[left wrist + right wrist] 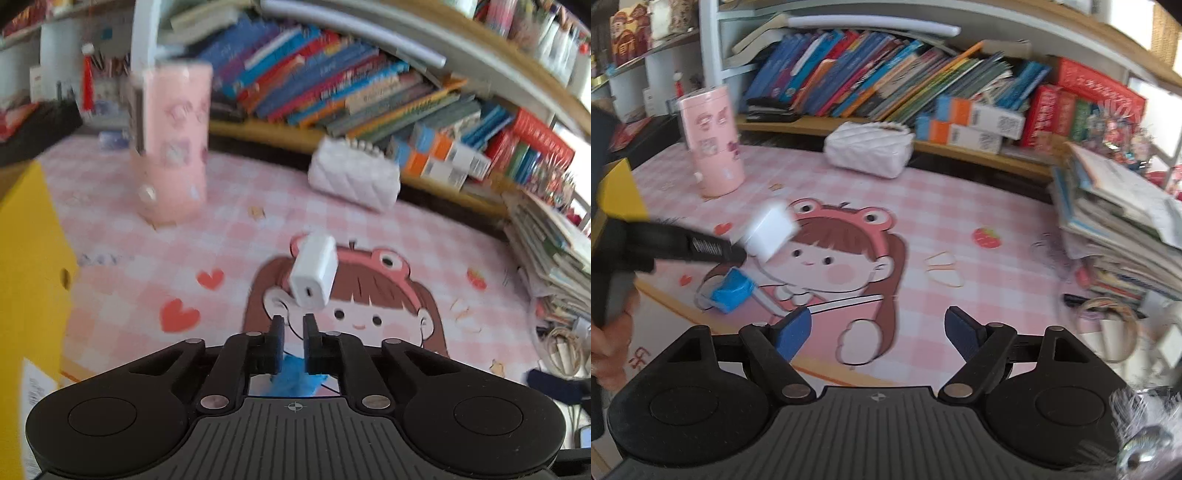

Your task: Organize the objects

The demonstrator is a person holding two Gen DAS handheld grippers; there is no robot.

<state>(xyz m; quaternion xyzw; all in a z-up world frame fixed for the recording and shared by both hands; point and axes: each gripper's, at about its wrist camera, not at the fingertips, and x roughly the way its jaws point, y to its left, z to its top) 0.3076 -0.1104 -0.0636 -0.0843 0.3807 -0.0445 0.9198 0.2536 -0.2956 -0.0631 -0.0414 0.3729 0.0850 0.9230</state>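
Nearest, at front edge of the desk, the R gripper [877,332] hangs over the pink checked desk mat [960,206]. Its jaws stand wide apart w/ blue pads, and nothing is btw them, only the cartoon girl print below.

At the left front of the desk a person's hand [605,347] holds the handle of the L gripper [293,325]. Its jaws are closed to a very narrow slit, nothing is inside the slit. The white charger [314,275] is just in front of its fingertips, tilted, w/ the port side toward the camera, above the middle of the mat. From the right wrist view the charger looks to be at the very tip of the L gripper, blurred; if it touches the tips or is free I cannot tell.

Under the L gripper, on the mat, lies a blue crumpled thing [733,290]. Toward the right side of the mat are two rubber bands [943,267], flat.

At the left edge stands a yellow box [29,277]. Farther, near the back left corner, a pink tumbler [713,144] stands upright. At the back edge, approx in the middle, lies a white quilted bag [868,147], just before the shelf w/ leaning books [849,77]. At the right edge is a pile of papers [1119,229], untidy.
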